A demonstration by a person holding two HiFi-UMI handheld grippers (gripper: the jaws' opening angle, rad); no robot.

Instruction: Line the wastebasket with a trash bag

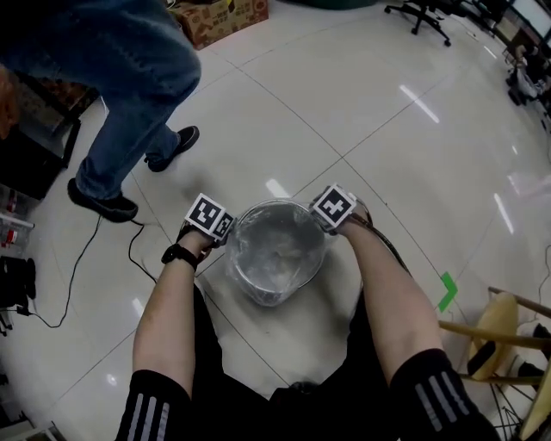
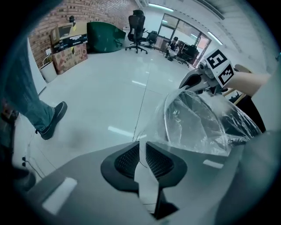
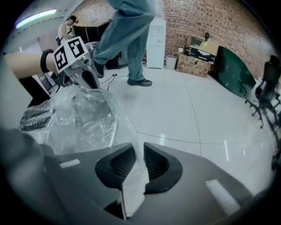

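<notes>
Floor [image 1: 344,95]: pale glossy tile.
Standing person [image 1: 129,77]: jeans and dark shoes, at 10 o'clock in the head view.
Cardboard box [image 1: 219,17]: at 12 o'clock, on the frame edge.
Wastebasket [image 1: 263,293]: round, upright, centre of the head view.
Trash bag [image 1: 275,241]: clear film, inside the wastebasket and draped over its rim.
Left gripper [image 2: 141,151]: at the rim's 10 o'clock; jaws a narrow slit apart, bag film running through.
Right gripper [image 3: 138,151]: at the rim's 2 o'clock; same state.
Cable [image 1: 77,267]: black, at 9 o'clock.
</notes>
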